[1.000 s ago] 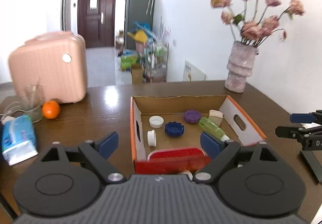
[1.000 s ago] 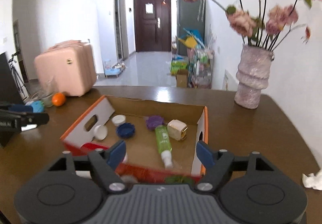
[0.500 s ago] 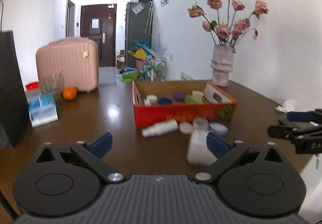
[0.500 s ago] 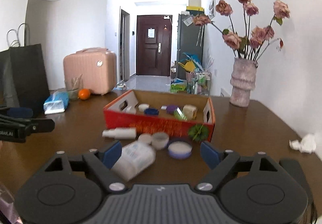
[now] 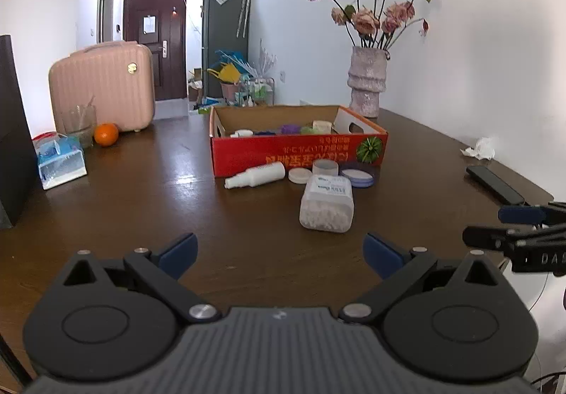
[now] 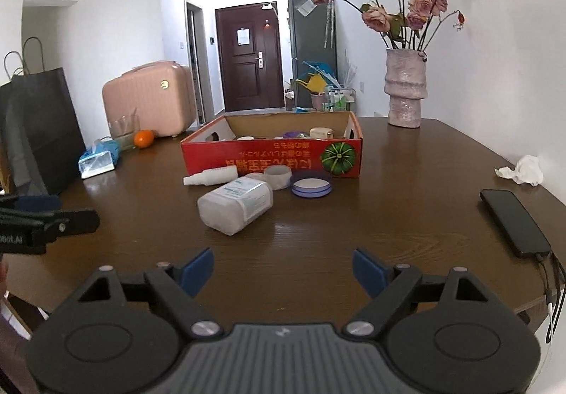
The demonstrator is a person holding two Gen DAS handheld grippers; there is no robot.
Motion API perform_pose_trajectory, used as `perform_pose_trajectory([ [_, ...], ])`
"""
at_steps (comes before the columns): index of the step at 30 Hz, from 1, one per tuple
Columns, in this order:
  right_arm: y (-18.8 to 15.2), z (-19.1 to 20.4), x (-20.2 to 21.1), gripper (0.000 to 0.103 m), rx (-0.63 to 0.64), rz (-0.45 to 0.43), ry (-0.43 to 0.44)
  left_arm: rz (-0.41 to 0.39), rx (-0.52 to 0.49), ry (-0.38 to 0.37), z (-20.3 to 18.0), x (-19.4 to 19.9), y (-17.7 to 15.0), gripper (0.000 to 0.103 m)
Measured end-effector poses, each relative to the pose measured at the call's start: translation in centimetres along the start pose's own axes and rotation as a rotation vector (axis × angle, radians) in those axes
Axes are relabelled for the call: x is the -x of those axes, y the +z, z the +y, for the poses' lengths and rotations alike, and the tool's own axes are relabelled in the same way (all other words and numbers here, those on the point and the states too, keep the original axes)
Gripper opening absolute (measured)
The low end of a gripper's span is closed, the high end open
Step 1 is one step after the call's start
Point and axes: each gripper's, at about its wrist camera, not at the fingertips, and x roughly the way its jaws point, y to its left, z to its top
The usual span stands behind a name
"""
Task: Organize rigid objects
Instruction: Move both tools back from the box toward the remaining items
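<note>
Both grippers hover over the near edge of the brown wooden counter [image 5: 134, 203], released and grasping nothing: the left gripper [image 5: 279, 250] has its blue pads [image 5: 177, 250] spread wide over bare wood, and the right gripper [image 6: 283, 268] is likewise spread and empty. Each shows at the edge of the other's view, where a few white letters on the black body are cut off and cannot be read whole.

Ahead, near the middle of the counter, stands a red cardboard box [image 5: 300, 155] with a green-and-white squash picture and yellow print that appears upside down; I cannot make out the characters. Small caps and containers lie inside. Just in front of the box lie a white spray bottle [image 5: 256, 174] on its side, a beige lid [image 5: 300, 175], a translucent white cup [image 6: 278, 176] and a round blue-rimmed lid [image 6: 311, 187]. Nearer the grippers, a clear tub of cotton swabs [image 5: 327, 204] lies on its side; its white label carries blue print too small to read.

A black phone [image 6: 514, 222] lies at the right edge.
</note>
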Motion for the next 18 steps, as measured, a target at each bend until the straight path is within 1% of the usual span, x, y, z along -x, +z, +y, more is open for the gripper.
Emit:
perform_pose_trajectory([
  [5, 0.5, -0.8, -1.1, 0.083, -0.032, -0.004, 0.005, 0.033, 0.010, -0.022, -0.1, -1.9, 0.4, 0.102],
  [9, 1.0, -1.5, -3.5, 0.079, -0.033, 0.035, -0.001, 0.077, 0.017, -0.035, -0.5, -4.9, 1.0, 0.100],
  [12, 1.4, -2.0, -5.4, 0.078, -0.038, 0.063, 0.004, 0.117, 0.028, -0.048, -0.5, -7.2, 1.6, 0.095],
  [14, 1.7, -2.2, -6.8, 0.077, -0.034, 0.080, 0.009, 0.145, 0.043, -0.062, -0.4, -8.9, 2.1, 0.088],
  [15, 1.9, -2.4, -7.7, 0.076, -0.032, 0.089, 0.009, 0.160, 0.047, -0.069, -0.4, -9.8, 2.3, 0.086],
  [16, 2.1, -2.6, -8.3, 0.073, -0.031, 0.094, 0.008, 0.168, 0.043, -0.072, -0.5, -10.5, 2.5, 0.083],
  [18, 2.6, -3.0, -9.7, 0.071, -0.036, 0.102, 0.004, 0.173, 0.037, -0.059, -0.3, -12.1, 3.0, 0.082],
])
